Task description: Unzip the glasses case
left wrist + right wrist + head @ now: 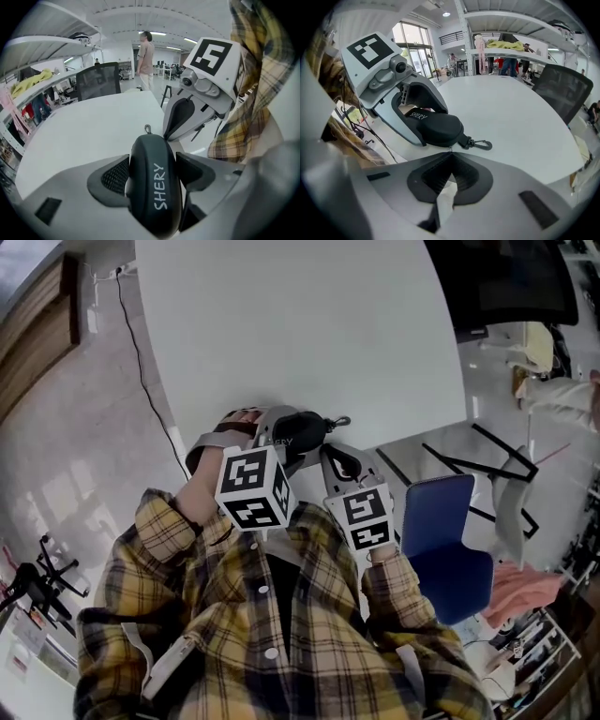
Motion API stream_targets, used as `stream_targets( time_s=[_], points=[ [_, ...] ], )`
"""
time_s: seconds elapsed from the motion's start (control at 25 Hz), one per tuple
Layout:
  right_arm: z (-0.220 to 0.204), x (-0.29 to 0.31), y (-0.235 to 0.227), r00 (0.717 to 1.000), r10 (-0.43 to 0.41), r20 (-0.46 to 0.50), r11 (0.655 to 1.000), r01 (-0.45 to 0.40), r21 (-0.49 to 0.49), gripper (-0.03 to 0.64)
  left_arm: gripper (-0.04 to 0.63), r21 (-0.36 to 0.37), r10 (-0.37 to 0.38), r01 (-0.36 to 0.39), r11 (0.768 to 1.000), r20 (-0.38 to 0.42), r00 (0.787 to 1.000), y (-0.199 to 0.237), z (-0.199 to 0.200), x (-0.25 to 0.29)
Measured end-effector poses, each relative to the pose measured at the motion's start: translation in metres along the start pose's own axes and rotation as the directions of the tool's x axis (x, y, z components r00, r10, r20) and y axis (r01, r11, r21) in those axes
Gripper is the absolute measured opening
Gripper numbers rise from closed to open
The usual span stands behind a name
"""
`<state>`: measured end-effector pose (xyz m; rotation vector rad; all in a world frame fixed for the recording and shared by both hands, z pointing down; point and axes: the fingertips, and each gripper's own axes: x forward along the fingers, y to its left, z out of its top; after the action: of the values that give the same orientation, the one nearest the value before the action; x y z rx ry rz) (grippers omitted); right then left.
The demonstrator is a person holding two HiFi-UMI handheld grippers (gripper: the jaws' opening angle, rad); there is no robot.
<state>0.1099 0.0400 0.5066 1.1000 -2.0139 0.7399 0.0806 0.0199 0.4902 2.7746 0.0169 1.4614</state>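
Black rounded glasses case lettered SHERY, metal clip at its 3 o'clock end, pinched by left hand-held gripper at white counter's 6 o'clock edge. Right hand-held gripper pressed together, tips just beside case.

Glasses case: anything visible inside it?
No. The glasses case looks shut, clamped between the left gripper's jaws. Only its black shell, the SHERY print and the clip at its end show; whatever is inside is covered.

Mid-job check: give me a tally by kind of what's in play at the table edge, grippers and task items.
Grippers: 2 (left gripper, right gripper)
Glasses case: 1
Clip on the case's end: 1
Total: 4
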Motion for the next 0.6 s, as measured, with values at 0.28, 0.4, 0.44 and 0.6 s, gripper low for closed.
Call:
stream_targets(
  time_s=[0.28, 0.4, 0.44, 0.6],
  points=[
    [0.013, 0.000, -0.020, 1.000, 0.005, -0.017, 0.975, -0.009, -0.223, 0.000, 0.319, 0.015, 0.008, -0.008, 1.000, 0.010, 1.000, 0.000, 0.002, -0.001],
    [0.023, 0.003, -0.029, 0.999, 0.011, -0.041, 0.933, -0.025, -0.359, 0.000, 0.318, 0.018, 0.013, -0.013, 1.000, 0.010, 1.000, 0.000, 0.001, -0.001],
    [0.026, 0.005, -0.031, 0.999, 0.017, -0.052, 0.916, -0.037, -0.399, 0.000, 0.318, 0.019, 0.014, -0.014, 1.000, 0.009, 1.000, 0.000, 0.001, 0.000],
    [0.039, 0.013, -0.034, 0.994, 0.070, -0.089, 0.844, -0.106, -0.525, 0.000, 0.316, 0.020, 0.008, -0.008, 1.000, 0.013, 1.000, 0.000, 0.003, 0.000]
  ],
)
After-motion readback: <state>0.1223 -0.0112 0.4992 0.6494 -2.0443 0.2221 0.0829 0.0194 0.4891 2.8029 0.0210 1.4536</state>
